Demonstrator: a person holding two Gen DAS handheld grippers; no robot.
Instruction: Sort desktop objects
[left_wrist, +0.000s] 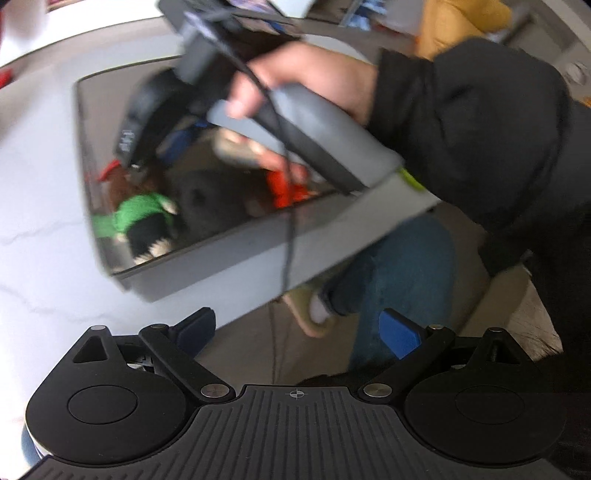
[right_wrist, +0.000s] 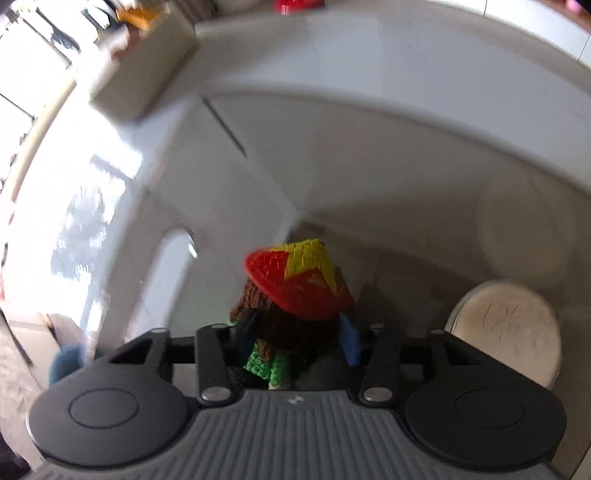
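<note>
Risk here is a snag: our right gripper (right_wrist: 295, 341) has its fingers clamped on the crochet doll (right_wrist: 291, 310), low inside the grey bin (left_wrist: 221, 258). Left gripper (left_wrist: 299, 328) hangs outside the bin, fingers apart, empty. Blurry motion, so the doll could slip.

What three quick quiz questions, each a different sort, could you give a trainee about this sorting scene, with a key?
1. True or false: the left gripper holds an object between its fingers.
2. The right gripper is closed on the crocheted doll inside the grey bin. What colour is the doll's shirt? A blue, B green, C white.
3. Fill in: the doll's hat is red and ____.

Key: 1 false, its fingers are spread with nothing between them; 2 B; 3 yellow.
</note>
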